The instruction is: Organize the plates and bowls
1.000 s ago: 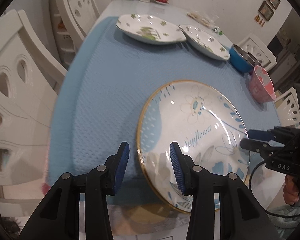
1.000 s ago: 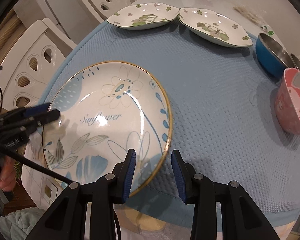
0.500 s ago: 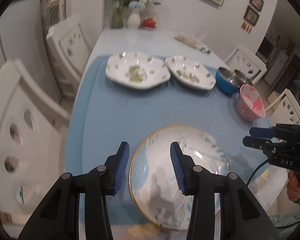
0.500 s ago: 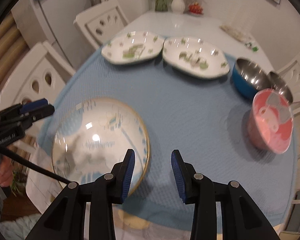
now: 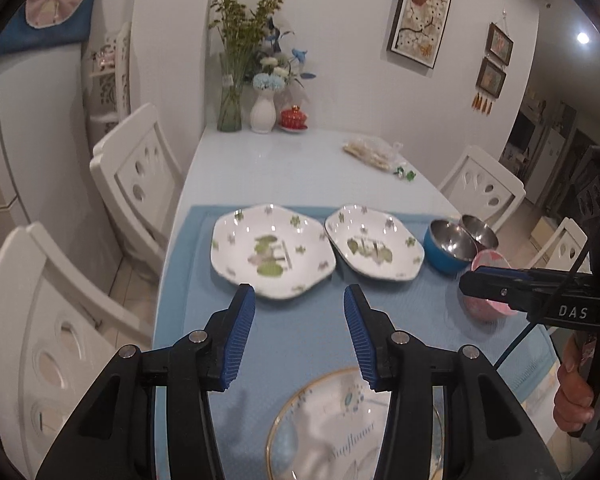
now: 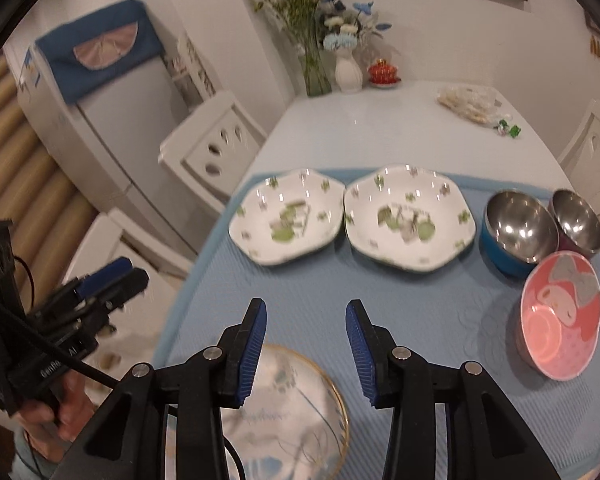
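Both grippers, left gripper (image 5: 299, 334) and right gripper (image 6: 306, 346), empty with jaws opening above the round plate (image 6: 292, 412) at lower frame; approach the floral dishes (image 6: 288, 218) level, gripping one rim only.

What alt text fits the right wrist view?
The right gripper, jaws opening and empty, hangs over a blue mat bearing a sunflower plate, two leaf-patterned dishes, two steel bowls and a pink bowl.

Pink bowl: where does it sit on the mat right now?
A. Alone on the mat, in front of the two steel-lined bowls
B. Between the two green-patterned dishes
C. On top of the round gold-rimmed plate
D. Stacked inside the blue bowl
A: the pink bowl rests on the blue mat, just in front of the blue bowl and the smaller bowl.
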The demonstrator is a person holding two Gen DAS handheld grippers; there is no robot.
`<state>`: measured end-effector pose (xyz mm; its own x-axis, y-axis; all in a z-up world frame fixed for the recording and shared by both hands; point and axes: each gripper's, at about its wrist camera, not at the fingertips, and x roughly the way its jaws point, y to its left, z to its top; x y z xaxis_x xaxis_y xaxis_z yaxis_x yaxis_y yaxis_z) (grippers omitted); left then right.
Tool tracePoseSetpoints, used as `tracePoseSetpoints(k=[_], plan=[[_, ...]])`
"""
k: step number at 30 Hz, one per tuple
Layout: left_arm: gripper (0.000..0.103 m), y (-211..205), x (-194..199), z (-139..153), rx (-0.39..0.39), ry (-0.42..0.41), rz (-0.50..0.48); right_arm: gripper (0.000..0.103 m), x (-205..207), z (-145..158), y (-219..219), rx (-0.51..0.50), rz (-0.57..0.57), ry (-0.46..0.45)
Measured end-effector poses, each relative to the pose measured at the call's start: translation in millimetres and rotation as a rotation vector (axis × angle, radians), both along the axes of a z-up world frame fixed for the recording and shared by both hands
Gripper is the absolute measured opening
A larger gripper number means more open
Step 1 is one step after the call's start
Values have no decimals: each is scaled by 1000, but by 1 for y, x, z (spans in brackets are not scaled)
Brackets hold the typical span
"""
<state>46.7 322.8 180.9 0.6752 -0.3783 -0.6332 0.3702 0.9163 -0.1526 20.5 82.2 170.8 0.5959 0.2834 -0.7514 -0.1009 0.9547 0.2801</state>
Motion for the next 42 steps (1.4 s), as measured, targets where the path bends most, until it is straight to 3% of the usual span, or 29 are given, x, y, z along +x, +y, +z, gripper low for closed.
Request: tracePoseSetpoints(k=[3, 8, 13, 19, 27, 36, 42], plan=[[47, 0, 11, 0, 8, -6, 7, 62, 8, 8, 2, 6, -18, -44], [47, 3, 26, 0, -11, -5, 9, 62, 20, 9, 10, -11, -41, -94], [47, 7, 43, -7, -67, 32, 20, 62, 25, 9, 23, -127, -100, -186], [47, -4, 50, -25, -58, 70, 12, 62, 40, 9, 37, -93, -21, -148], [47, -18, 38, -45, -133, 151, -42, 62, 45, 27, 47, 6, 25, -161], [47, -33, 13, -33, -234, 168, -171, 62, 48, 28, 37, -129, -51, -205], [47, -48, 3, -28, -207, 149, -224, 62, 51, 24, 24, -124, -37, -190]])
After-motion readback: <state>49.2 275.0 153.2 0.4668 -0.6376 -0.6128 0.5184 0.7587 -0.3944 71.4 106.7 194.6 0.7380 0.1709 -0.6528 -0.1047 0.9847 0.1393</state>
